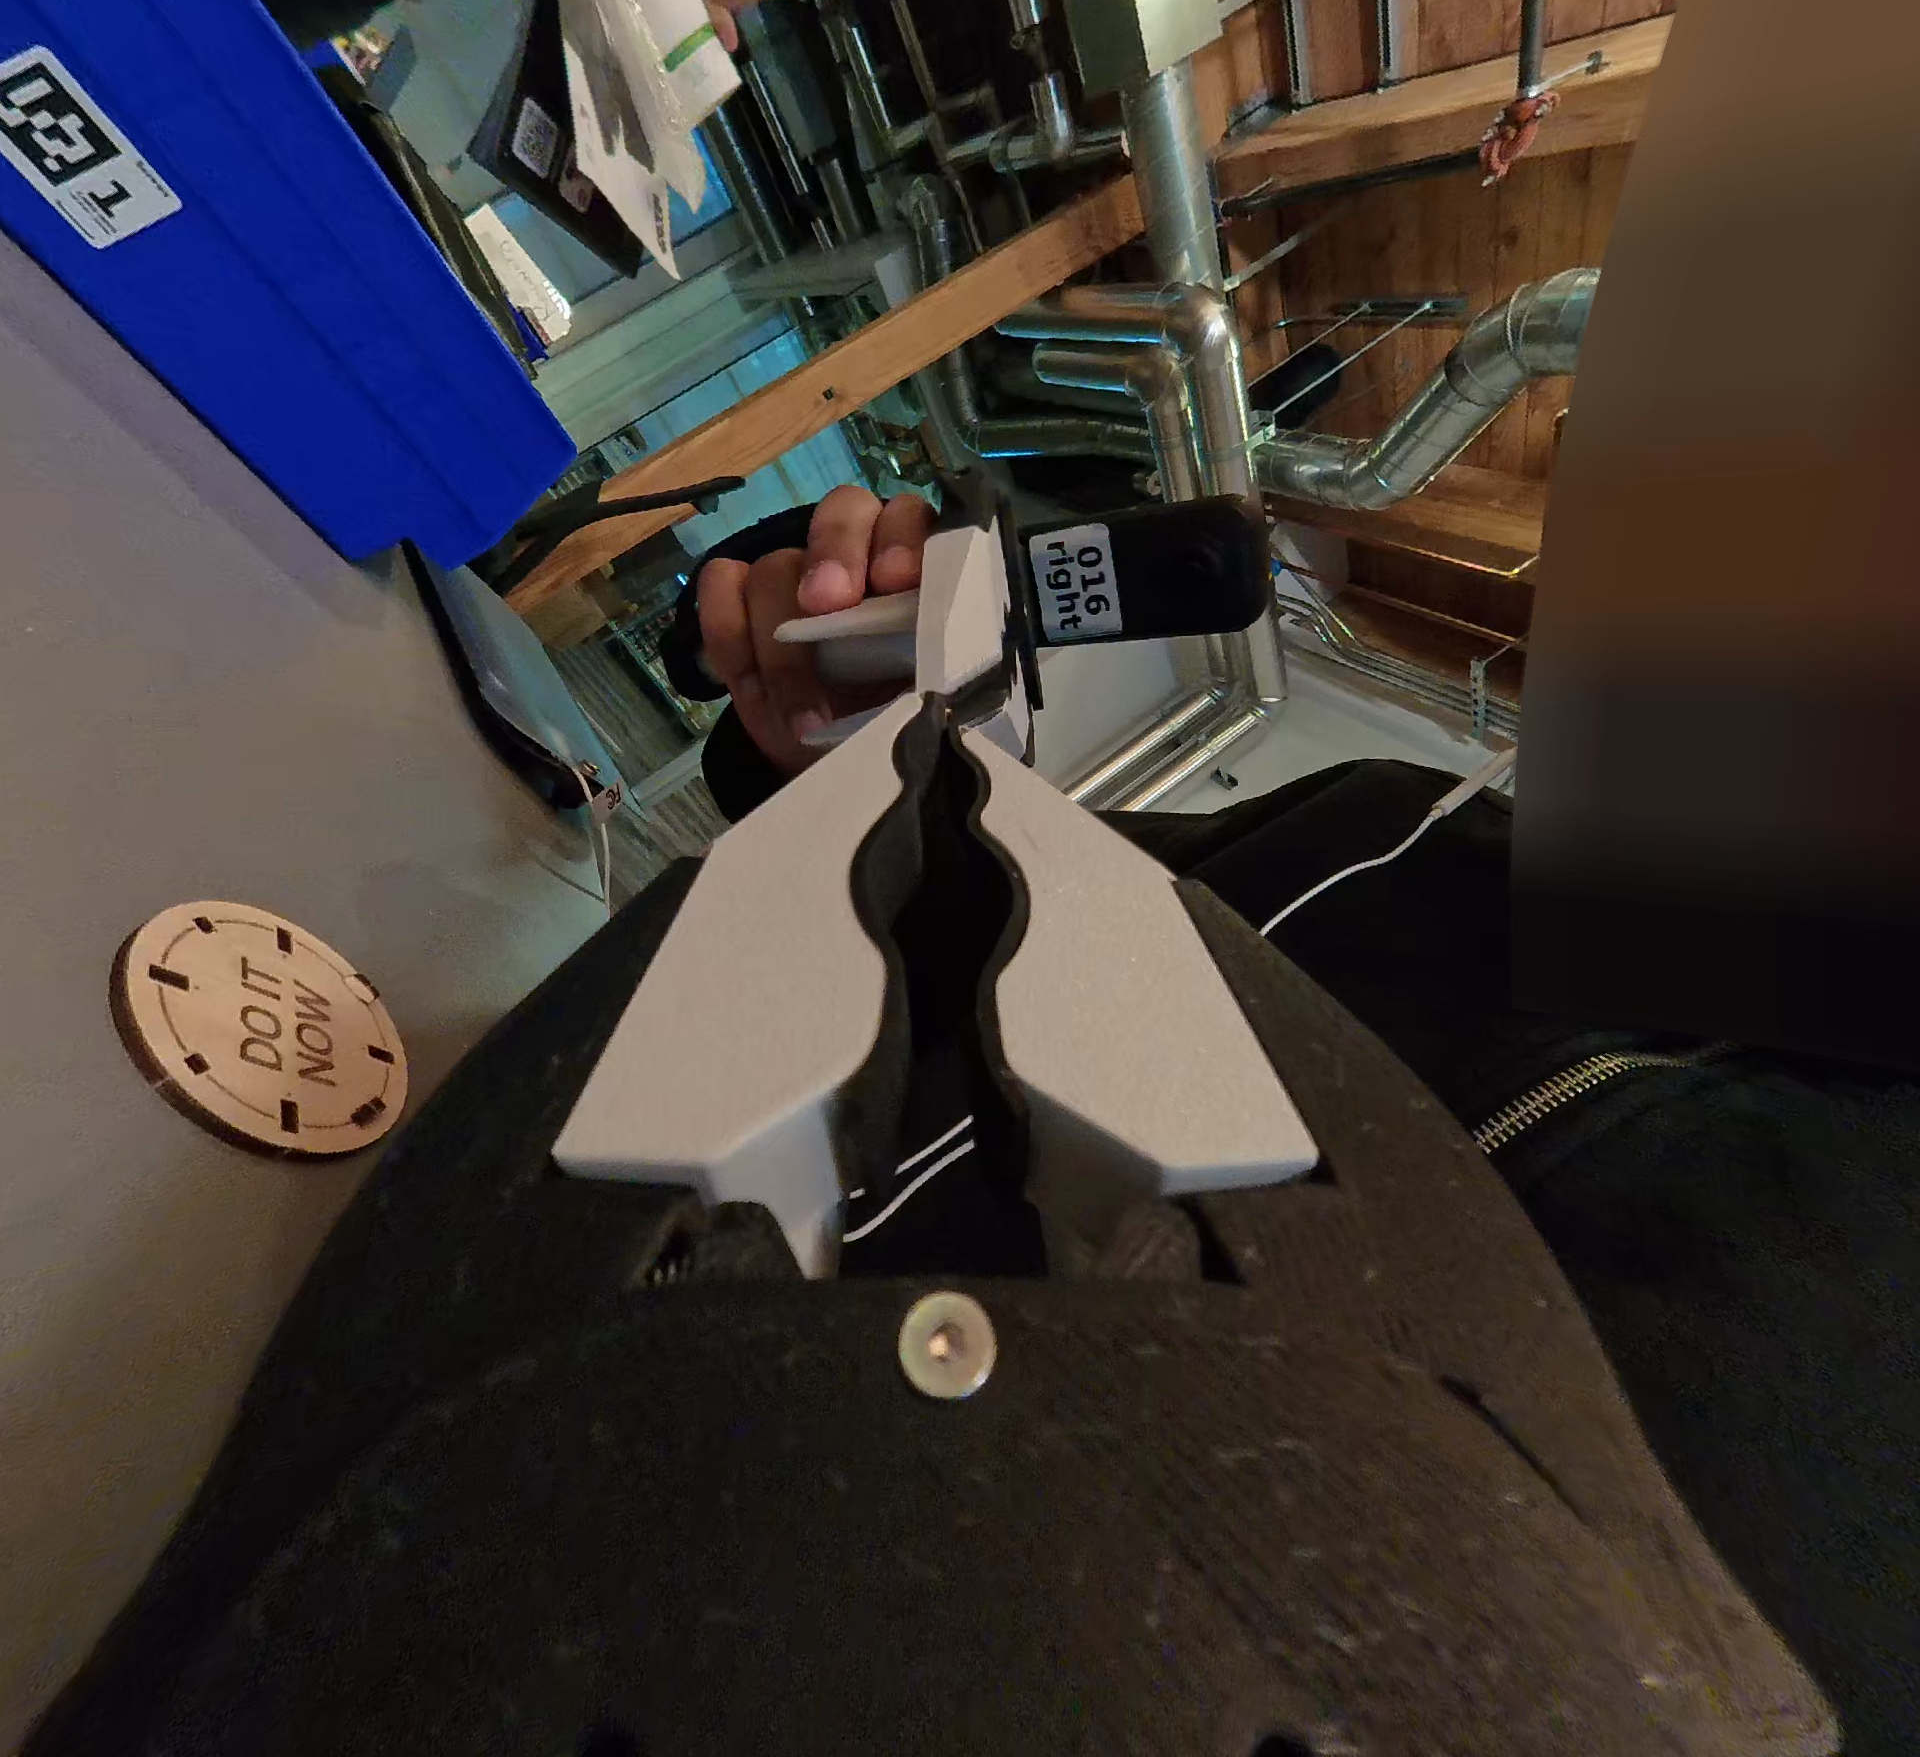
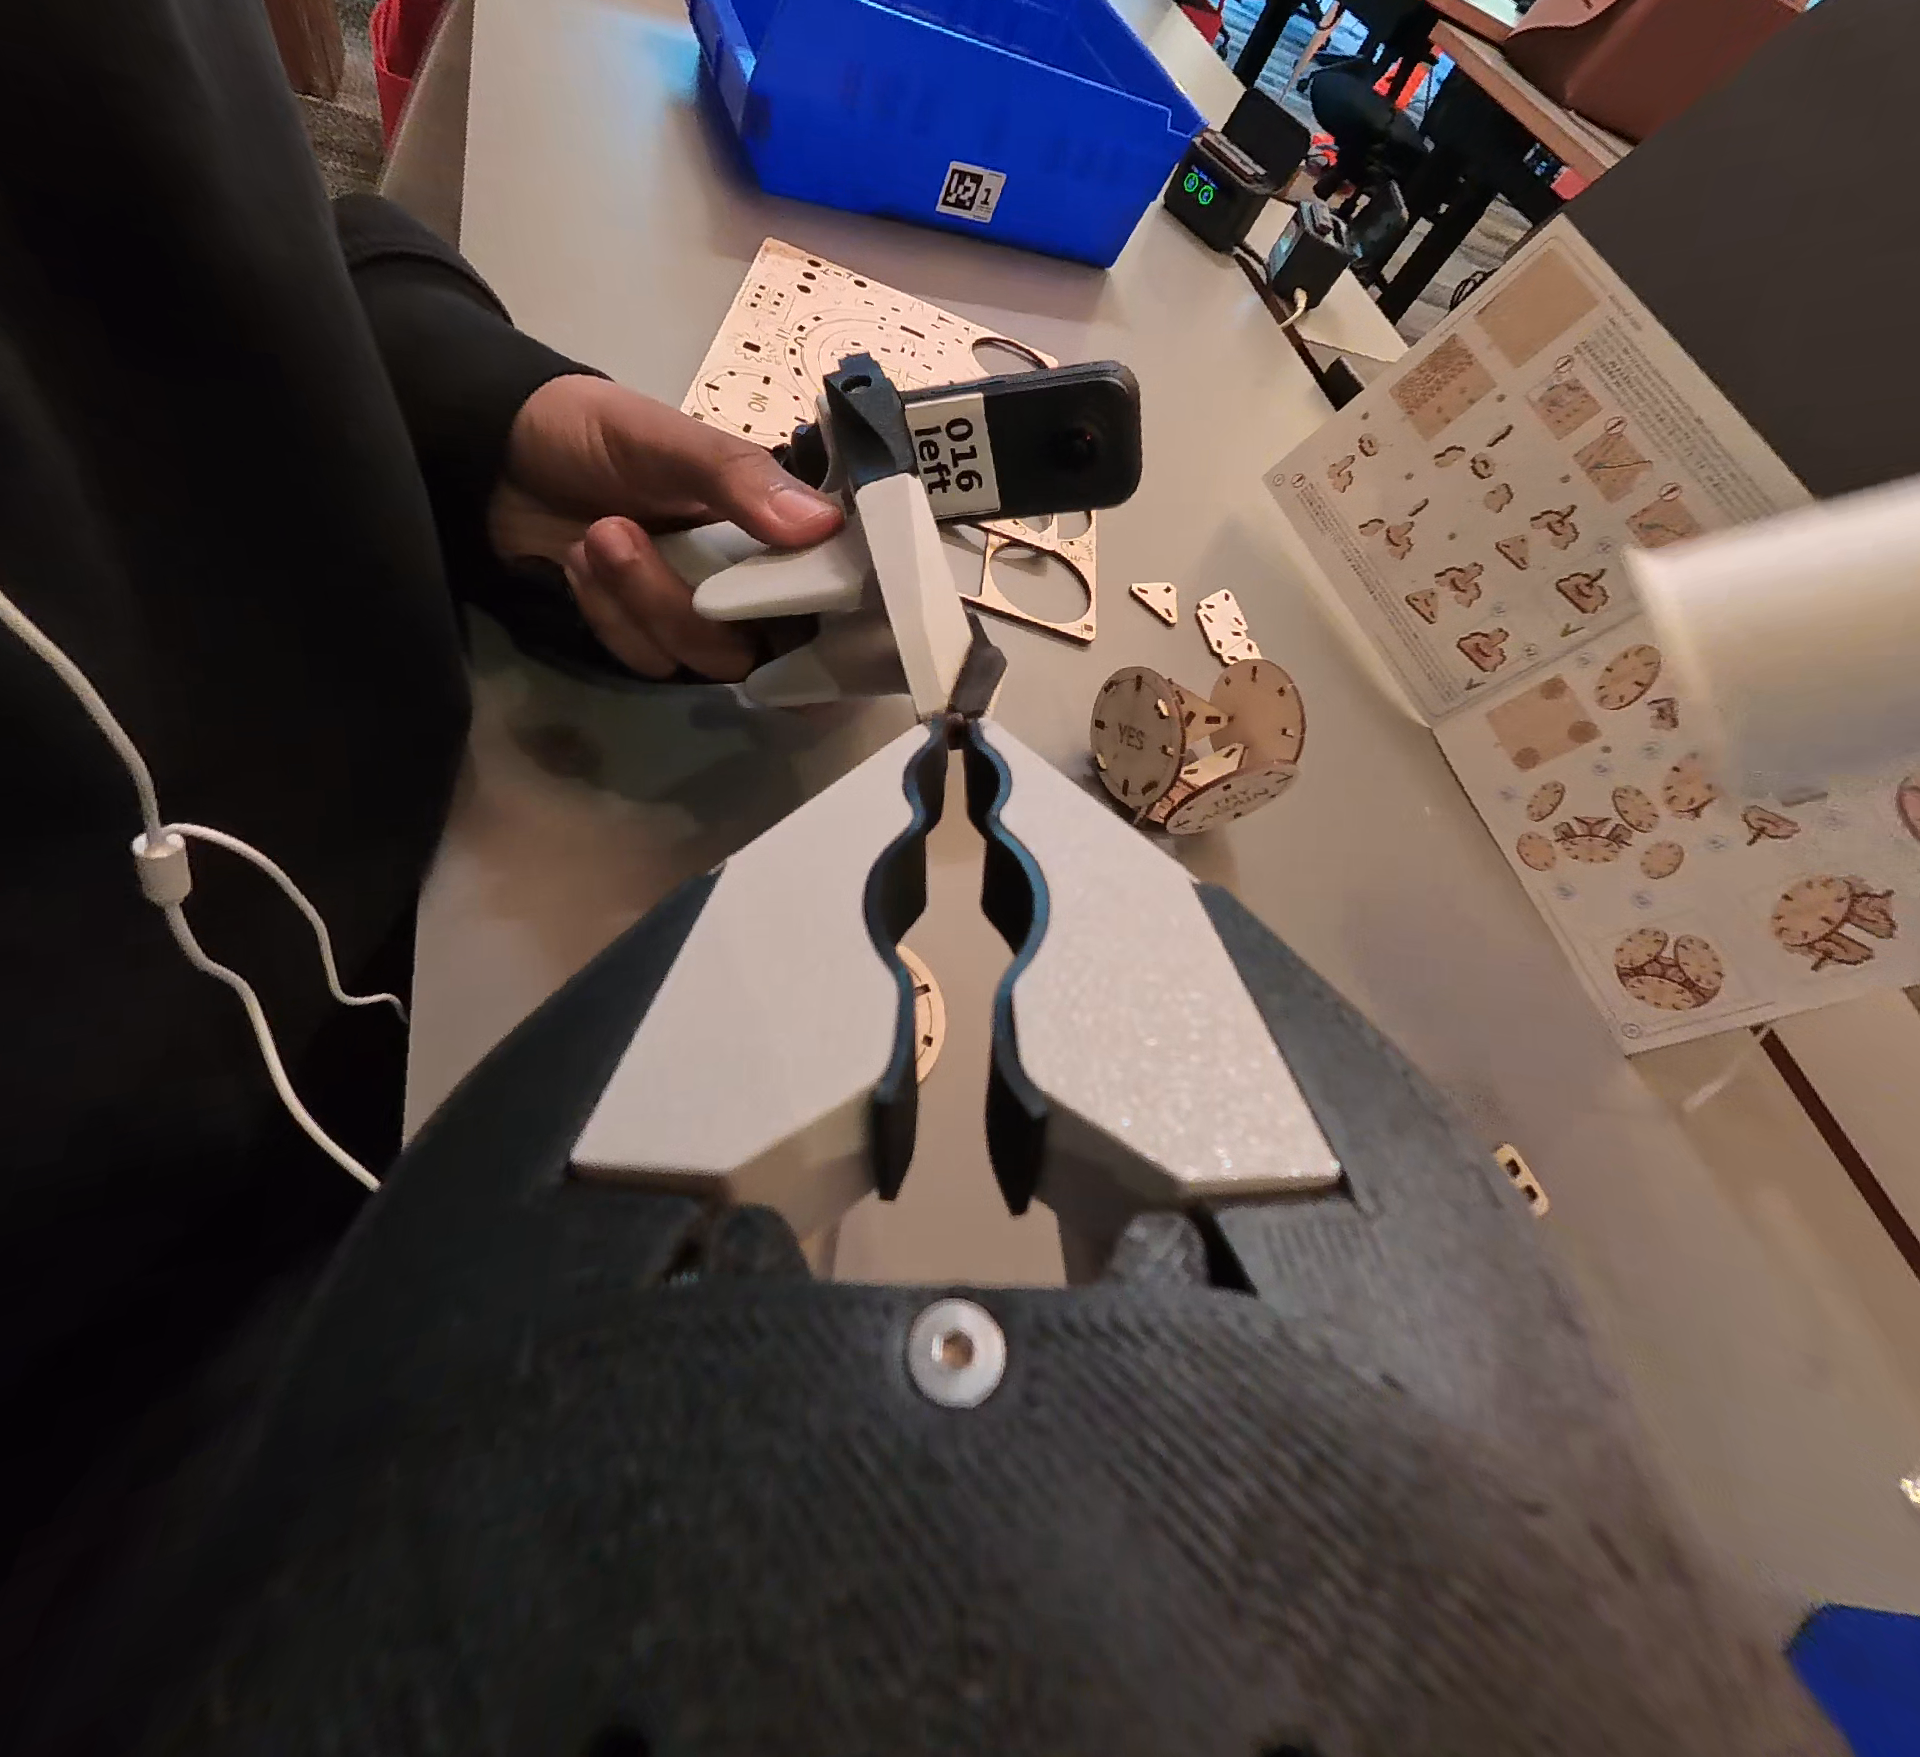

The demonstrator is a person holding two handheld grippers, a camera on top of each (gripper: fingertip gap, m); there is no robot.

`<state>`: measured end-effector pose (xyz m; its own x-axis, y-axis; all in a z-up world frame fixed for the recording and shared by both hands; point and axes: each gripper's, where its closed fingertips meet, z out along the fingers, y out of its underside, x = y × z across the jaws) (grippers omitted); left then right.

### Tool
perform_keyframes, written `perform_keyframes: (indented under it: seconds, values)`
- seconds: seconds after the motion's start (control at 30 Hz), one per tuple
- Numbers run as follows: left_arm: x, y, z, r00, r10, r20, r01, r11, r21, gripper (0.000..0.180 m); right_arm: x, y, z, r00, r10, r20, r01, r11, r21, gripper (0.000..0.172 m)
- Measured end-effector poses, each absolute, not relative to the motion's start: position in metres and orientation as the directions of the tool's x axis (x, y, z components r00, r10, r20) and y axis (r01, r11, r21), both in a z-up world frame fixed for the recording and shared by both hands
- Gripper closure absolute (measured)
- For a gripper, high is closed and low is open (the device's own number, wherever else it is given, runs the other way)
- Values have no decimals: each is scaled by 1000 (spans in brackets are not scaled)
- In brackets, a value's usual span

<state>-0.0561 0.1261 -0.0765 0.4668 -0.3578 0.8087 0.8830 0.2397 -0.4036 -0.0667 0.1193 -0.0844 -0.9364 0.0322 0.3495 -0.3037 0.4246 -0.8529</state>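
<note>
My right gripper (image 2: 954,728) is shut, with a tiny brown bit pinched at its very tips. My left gripper (image 1: 932,708) is shut, and its tips meet the right gripper's tips at the same spot above the grey table (image 2: 623,824). The left gripper also shows in the right wrist view (image 2: 961,684), held by a hand. The right gripper also shows in the left wrist view (image 1: 956,681). I cannot tell whether the left tips also grip the bit. A part-built wooden model with round discs (image 2: 1195,751) lies just right of the tips.
A blue bin (image 2: 914,76) stands at the table's far side. A punched wooden sheet (image 2: 831,357), two small loose wooden pieces (image 2: 1195,611) and an instruction sheet (image 2: 1558,616) lie around. A wooden disc (image 1: 260,1032) lies on the table. A white cable (image 2: 208,876) hangs at left.
</note>
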Motion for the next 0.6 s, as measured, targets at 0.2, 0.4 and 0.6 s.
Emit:
perform_keyframes:
  seconds: [0.2,0.4,0.6]
  values:
    - [-56,126,-77,446,-375,813,894,235,-382,180,-64,118,-85,-945,42,325,-279,412,-867,171]
    - [-56,128,-76,464,-367,806,884,252,-394,180,-63,120,-84,-974,72,216,-173,383,-907,171]
    - [-58,126,-77,505,-324,800,859,275,-432,180,-64,122,-82,-987,136,81,-30,341,-940,171]
